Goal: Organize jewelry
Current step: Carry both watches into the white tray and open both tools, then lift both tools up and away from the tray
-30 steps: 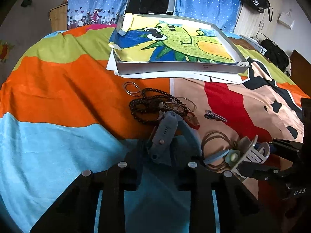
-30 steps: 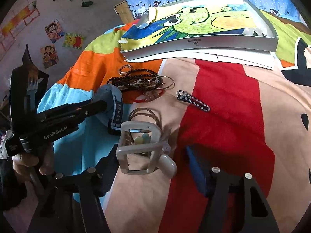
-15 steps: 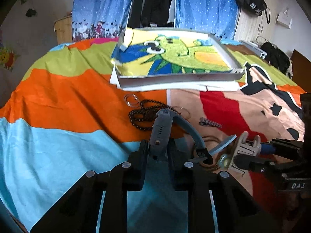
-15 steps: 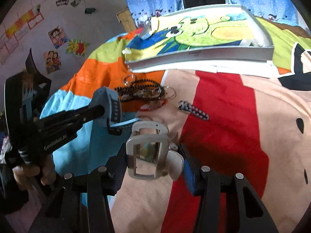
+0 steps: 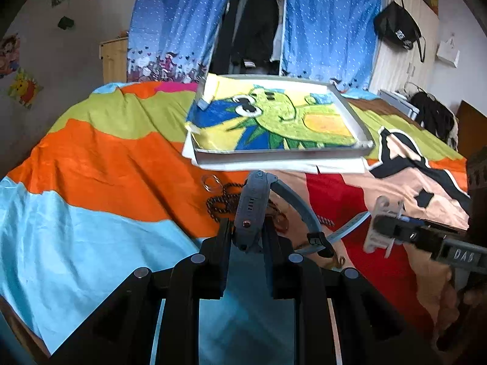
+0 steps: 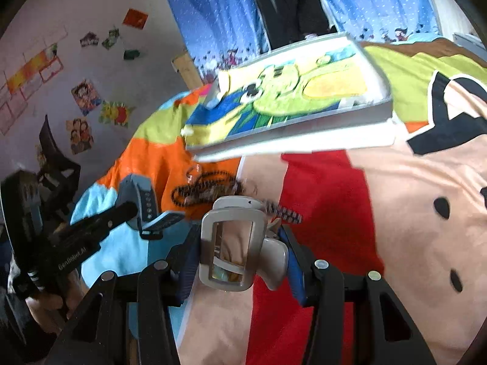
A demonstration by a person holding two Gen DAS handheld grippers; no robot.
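Above the bed (image 5: 106,164), left tongs (image 5: 246,237) clamp a grey-blue watch (image 5: 252,210) (strap dangling); right tongs (image 6: 240,255) clamp a pale hair claw (image 6: 234,243).

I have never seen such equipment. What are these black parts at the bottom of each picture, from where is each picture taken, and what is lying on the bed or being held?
There is no robot here. A person holds a two-finger gripper in each hand, and a fisheye camera on each gripper looks forward along its black fingers.

In the left view, the left gripper is shut on a grey-blue watch. In the right view, the right gripper is shut on a grey hair claw clip.

On the colourful bedspread lie a dark bead necklace, thin metal rings and a striped hair clip. Behind them is a tray lined with a cartoon picture.
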